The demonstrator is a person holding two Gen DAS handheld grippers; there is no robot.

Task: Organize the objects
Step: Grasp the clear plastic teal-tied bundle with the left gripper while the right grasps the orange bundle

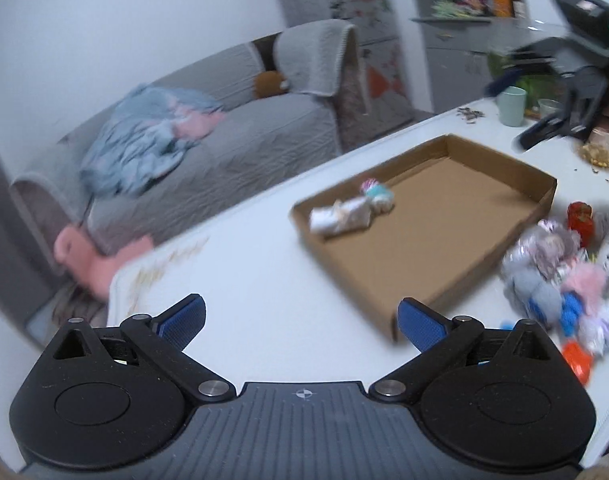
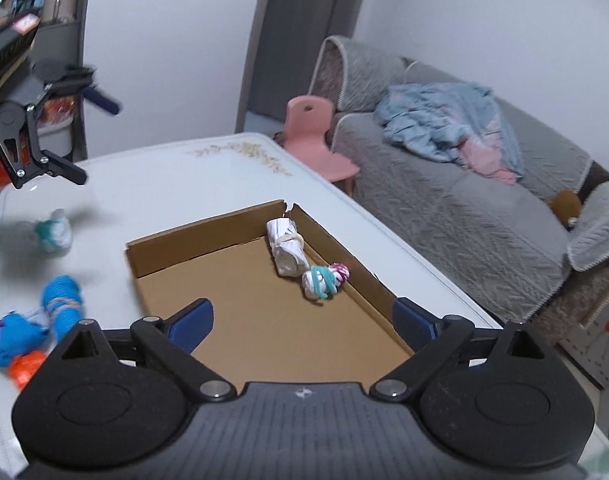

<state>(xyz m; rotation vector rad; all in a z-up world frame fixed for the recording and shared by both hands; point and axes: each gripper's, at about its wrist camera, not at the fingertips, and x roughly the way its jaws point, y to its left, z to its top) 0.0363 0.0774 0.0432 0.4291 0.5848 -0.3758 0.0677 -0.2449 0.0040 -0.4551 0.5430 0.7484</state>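
Inside the cardboard box [image 2: 264, 320], two small bundles are already lying: a white rolled bundle [image 2: 286, 250] and a little ball with a teal band [image 2: 324, 278], touching each other near one side wall of the box. Both grippers are hanging above the table [image 1: 244, 280] with nothing in them. Left gripper [image 1: 300, 318] is showing its blue pads wide apart over the table, just beside the box. Right gripper [image 2: 302, 320] is showing its pads wide apart too, over the near end of the box. Beside the box, a pile of small bundles [image 1: 560, 280] is waiting on the table, with a blue bundle [image 2: 62, 300] and an orange one [image 2: 26, 366] among them. So the job looks only just started: two are in, and many more are sitting outside the box
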